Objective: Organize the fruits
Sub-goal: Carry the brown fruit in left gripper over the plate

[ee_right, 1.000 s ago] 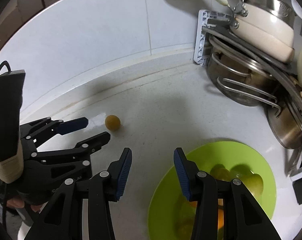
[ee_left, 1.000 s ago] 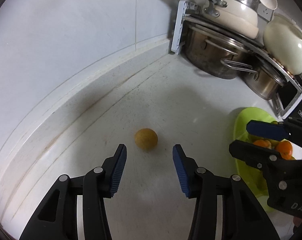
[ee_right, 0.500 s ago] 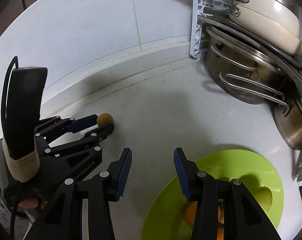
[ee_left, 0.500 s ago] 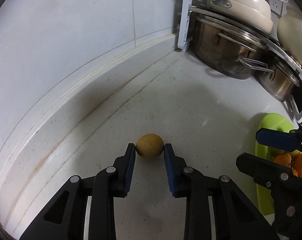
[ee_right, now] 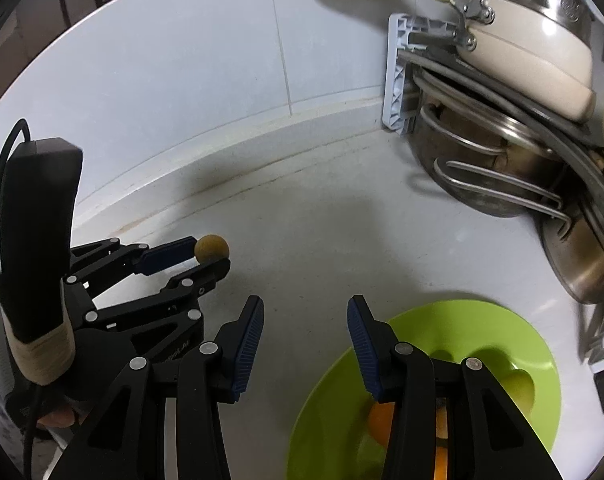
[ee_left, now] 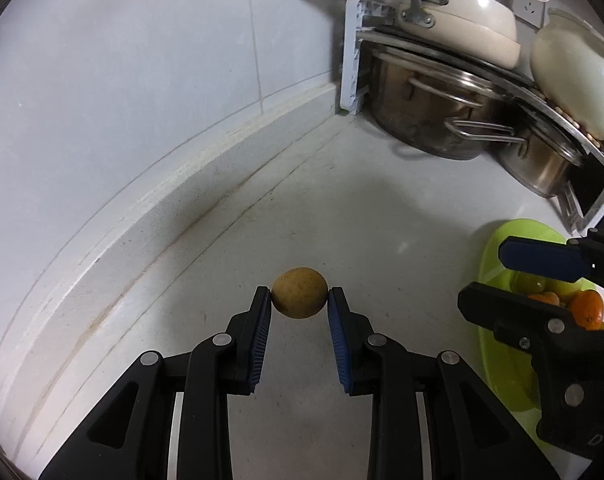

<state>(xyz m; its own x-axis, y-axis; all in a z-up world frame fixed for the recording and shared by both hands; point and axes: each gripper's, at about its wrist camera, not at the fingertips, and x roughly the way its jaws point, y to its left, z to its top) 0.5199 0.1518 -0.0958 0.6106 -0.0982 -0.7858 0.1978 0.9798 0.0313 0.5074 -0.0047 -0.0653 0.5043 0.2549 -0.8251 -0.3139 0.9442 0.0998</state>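
The small brown fruit (ee_left: 299,292) sits pinched at the very tips of your left gripper (ee_left: 299,300), the ribbed blue pads pressing its two sides. The jaws have just been closing, and the fruit is now clamped between them. In the right wrist view it shows at the left, above the pale counter (ee_right: 310,240) near the raised back edge; whether it has cleared the surface yet I cannot tell.

So you are at the pick-up step – the fruit is gripped, but not yet delivered. Next you need to carry it right and toward you to the lime-green bowl (ee_right: 514,328) and let it go over the open middle. The hold is only at the fingertips, so I judge a jolt could roll it out.

The fruit is round, matt and faintly speckled, with a dull tan skin. The bowl is smooth glossy plastic with a wide flared rim, and it already holds oranges (ee_left: 588,308) and yellow-green fruit. Your right gripper (ee_right: 306,322) hangs over the bowl's near left edge, jaws parted and empty. Far right, steel pots (ee_left: 430,120) with wire handles lie on a rack – shiny, hard and well apart from your path.
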